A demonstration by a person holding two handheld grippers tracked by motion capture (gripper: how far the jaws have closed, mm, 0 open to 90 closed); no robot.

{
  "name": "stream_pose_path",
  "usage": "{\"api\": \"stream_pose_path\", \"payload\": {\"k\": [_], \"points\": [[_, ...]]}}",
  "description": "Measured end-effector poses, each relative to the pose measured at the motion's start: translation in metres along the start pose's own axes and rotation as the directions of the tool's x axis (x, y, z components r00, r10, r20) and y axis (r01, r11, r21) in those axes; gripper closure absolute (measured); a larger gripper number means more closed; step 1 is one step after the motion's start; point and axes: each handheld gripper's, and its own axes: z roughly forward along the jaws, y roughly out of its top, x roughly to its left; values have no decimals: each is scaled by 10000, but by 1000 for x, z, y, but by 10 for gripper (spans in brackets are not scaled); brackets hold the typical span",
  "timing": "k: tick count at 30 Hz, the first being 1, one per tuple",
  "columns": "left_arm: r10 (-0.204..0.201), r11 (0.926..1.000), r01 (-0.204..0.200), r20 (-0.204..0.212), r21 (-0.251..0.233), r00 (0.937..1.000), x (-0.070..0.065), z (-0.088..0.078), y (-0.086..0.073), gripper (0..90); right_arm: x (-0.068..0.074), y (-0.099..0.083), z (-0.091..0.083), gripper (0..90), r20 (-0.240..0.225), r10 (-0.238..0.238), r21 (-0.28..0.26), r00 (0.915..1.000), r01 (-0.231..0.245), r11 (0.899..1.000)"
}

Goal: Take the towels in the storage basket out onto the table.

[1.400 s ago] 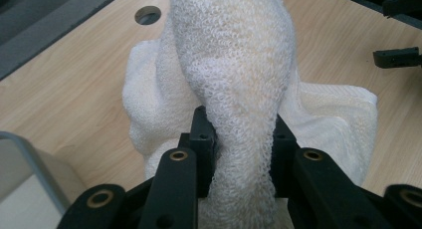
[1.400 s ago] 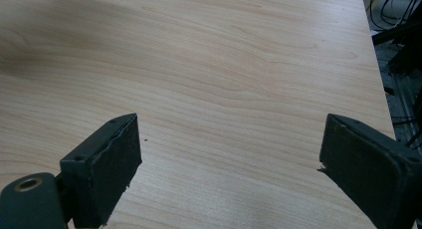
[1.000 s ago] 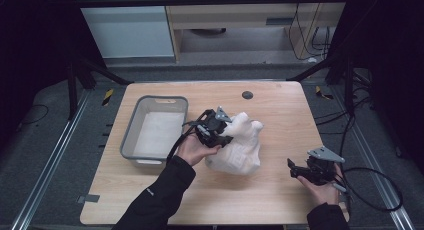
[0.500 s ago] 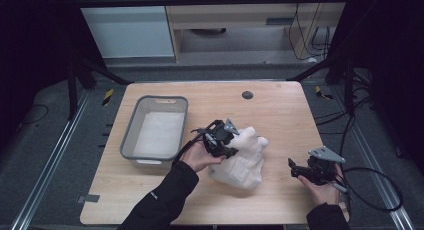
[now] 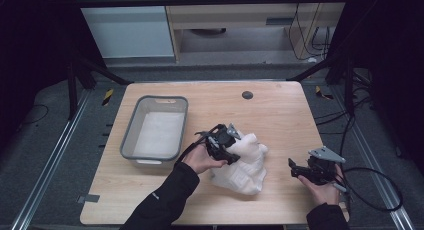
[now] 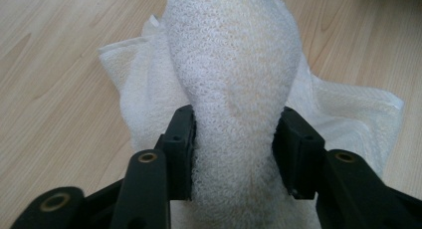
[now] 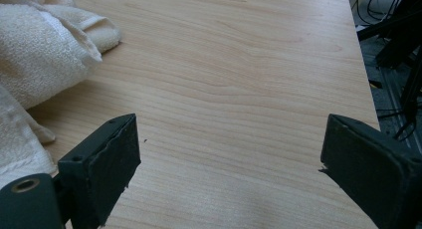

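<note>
A: Where is the white towel now?

B: It lies crumpled on the wooden table, a little below the centre of the high view, right of the grey bin.

A: And the left gripper?

B: Its jaws have just been opening. A thick fold of towel stands between them, and both pads still touch it at the sides.

A: The right gripper?

B: At the lower right of the high view, jaws wide apart, nothing between them, apart from the towel.
</note>
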Motion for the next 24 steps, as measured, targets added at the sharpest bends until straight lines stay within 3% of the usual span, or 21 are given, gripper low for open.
{"api": "stream_pose_path", "payload": {"k": [12, 18, 21, 24], "points": [[213, 9989, -201, -282, 434, 9994, 2, 2, -5, 302, 0, 0, 0, 81, -25, 1, 4, 10000, -1, 10000], [143, 9998, -138, -325, 175, 9994, 3, -4, -5, 218, 1, 0, 0, 79, -25, 38, -27, 10000, -38, 10000], [106, 9997, -110, -215, -207, 9997, 2, -15, -5, 205, 0, 0, 0, 79, -12, 21, -46, 10000, -21, 10000], [84, 9991, -101, -387, -417, 9992, 2, -26, -6, 201, 0, 0, 0, 78, -21, 32, -69, 10000, -32, 10000]]}}
